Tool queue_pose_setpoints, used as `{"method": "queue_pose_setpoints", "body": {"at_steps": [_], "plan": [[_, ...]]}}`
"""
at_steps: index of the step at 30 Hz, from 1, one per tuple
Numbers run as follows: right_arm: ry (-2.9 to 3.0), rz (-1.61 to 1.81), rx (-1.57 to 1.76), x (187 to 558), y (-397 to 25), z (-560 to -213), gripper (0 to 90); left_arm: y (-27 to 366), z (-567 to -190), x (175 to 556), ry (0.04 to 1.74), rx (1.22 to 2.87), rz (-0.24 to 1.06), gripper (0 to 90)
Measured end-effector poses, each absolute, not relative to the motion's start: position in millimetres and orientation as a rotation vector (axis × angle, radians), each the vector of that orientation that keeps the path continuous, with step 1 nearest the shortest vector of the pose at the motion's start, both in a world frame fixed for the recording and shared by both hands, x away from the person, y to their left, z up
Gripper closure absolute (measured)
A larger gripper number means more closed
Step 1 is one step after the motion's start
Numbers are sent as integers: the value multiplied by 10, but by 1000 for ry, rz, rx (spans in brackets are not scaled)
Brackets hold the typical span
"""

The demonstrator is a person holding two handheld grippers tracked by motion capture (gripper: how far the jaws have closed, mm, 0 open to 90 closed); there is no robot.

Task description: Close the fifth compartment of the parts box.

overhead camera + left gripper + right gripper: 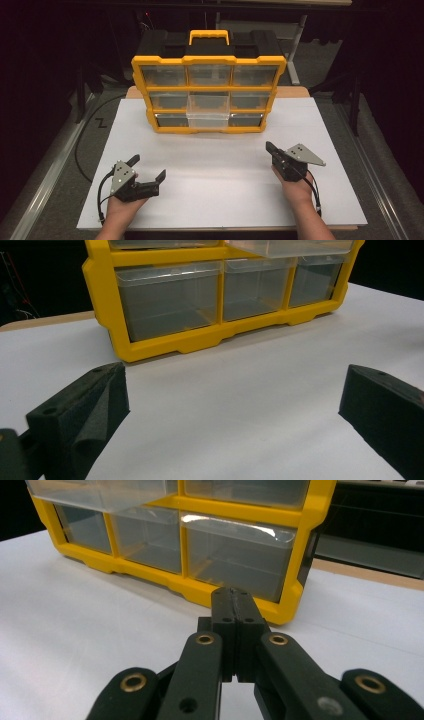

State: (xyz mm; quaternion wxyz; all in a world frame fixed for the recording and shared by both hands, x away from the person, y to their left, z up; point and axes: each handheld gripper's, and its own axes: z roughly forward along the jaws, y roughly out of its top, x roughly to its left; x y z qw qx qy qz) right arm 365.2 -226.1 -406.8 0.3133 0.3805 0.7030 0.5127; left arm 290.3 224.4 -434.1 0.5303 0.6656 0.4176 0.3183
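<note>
A: High view: I see the organizer (208, 90) at 12 o'clock, its middle drawer (208, 114) protruding.

B: Left gripper view: left gripper (235, 405) jaws wide. Right gripper view: right gripper (235, 605) jaws closed, empty. Drawer likely light, slippery, brittle; I'd grasp its front lip.

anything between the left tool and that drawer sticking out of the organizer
Nothing visible. Only bare white table lies between the open left tool and the pulled-out middle drawer of the organizer. The right tool sits off to the side, shut.
</note>
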Motion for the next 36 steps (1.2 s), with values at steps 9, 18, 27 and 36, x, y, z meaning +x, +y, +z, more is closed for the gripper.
{"method": "queue_pose_setpoints", "body": {"at_steps": [9,18,27,36], "plan": [[1851,1369,1004,3657,-2249,-4068,900,2240,-4344,2911,992,1592,755,3],[1872,1395,991,3660,-2153,-4084,900,2220,-4341,2903,982,1603,765,3],[1931,1395,947,3691,-1964,-4130,900,2221,-4342,2914,988,1602,772,3],[1954,1423,939,3720,-1711,-4166,900,2210,-4341,2908,980,1606,771,3]]}}
